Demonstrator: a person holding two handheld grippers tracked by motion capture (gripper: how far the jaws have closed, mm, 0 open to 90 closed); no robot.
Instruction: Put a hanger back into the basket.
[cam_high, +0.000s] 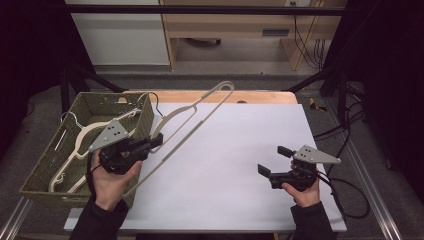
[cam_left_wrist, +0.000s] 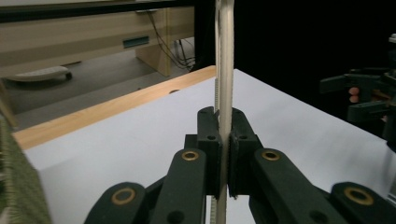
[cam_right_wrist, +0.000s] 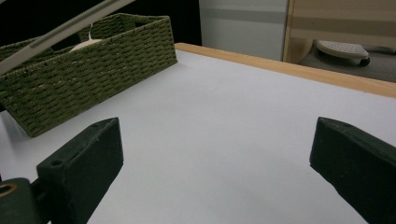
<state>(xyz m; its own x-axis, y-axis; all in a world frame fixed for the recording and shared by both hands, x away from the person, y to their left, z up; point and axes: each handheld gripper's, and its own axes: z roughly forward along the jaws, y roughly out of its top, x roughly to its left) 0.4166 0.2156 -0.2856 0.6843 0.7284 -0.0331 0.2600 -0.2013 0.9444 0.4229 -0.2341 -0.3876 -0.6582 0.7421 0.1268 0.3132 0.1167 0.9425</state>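
Observation:
A cream plastic hanger hangs tilted in the air over the left of the white table top, its far end high near the back edge. My left gripper is shut on the hanger's thin bar, beside the basket. In the left gripper view the two pads press the upright bar between them. My right gripper rests low at the front right, open, with nothing between its fingers. It is well apart from the hanger.
A green woven basket stands at the table's left edge and holds more cream hangers. It is also in the right gripper view. A wooden strip runs along the table's back edge. Cables trail at the right.

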